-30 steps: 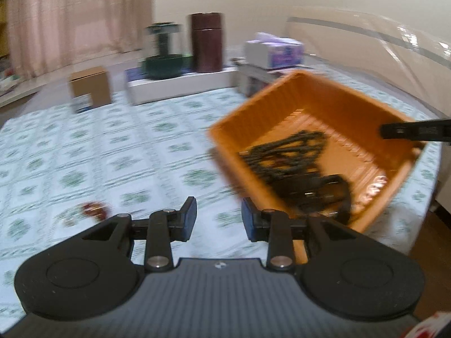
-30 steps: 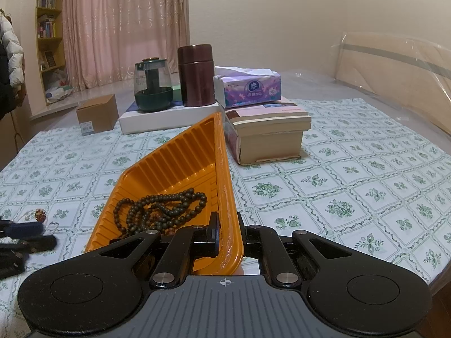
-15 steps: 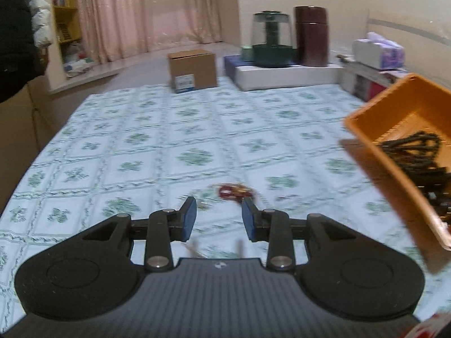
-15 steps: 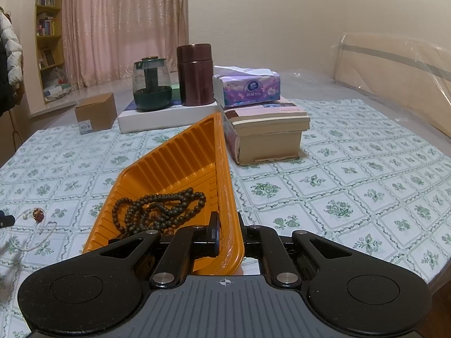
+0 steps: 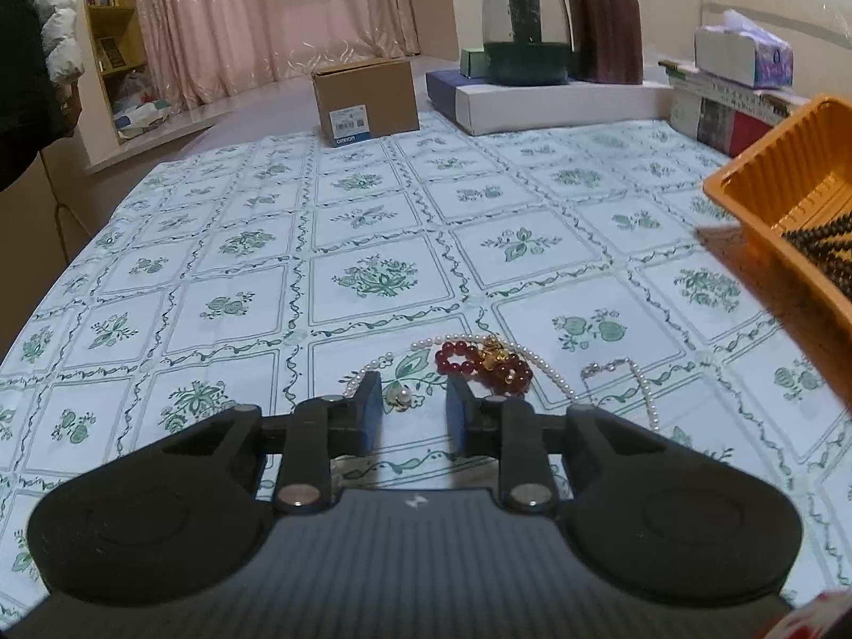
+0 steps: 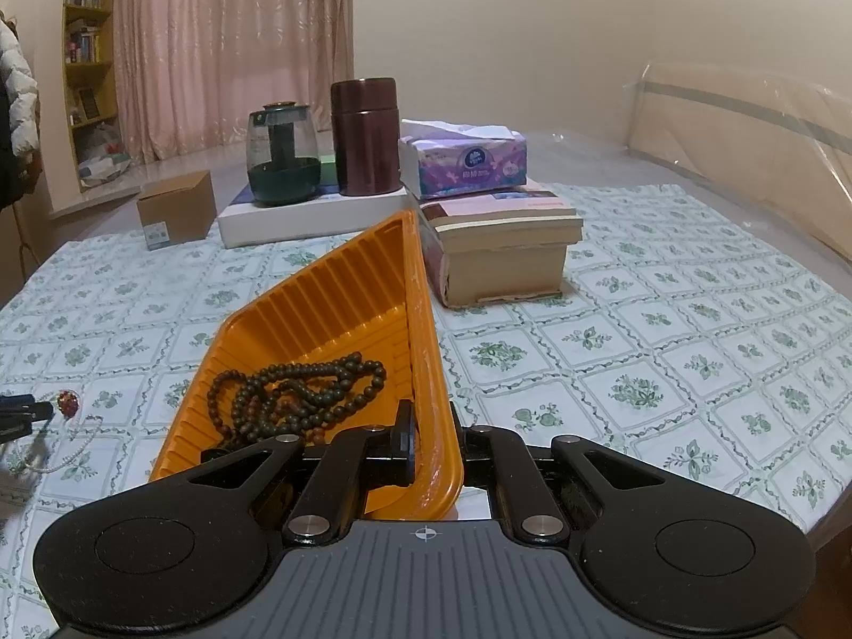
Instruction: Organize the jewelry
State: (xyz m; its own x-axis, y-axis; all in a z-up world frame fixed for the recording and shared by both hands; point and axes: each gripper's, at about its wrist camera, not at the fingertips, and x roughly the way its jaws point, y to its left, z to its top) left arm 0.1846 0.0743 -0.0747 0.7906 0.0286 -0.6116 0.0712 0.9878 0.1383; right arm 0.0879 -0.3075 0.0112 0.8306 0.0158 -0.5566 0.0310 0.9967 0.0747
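Note:
On the flowered tablecloth lie a pearl necklace and a red bead bracelet with a gold charm. My left gripper hovers low over them, jaws closing. The necklace's small pendant sits between the fingertips, and the pads do not press on it. To the right an orange tray holds dark wooden beads. In the right wrist view my right gripper is shut on the near rim of the orange tray, tilting it, with the dark beads inside. The left gripper's fingers show at the left edge beside the red bracelet.
At the back stand a cardboard box, and a flat white box bearing a glass kettle and a brown canister. A tissue box rests on stacked books. A person's padded sleeve shows far left.
The left gripper swung left from over the tray to the jewelry on the cloth and came lower; its jaws have narrowed. The right gripper and tray have not moved.

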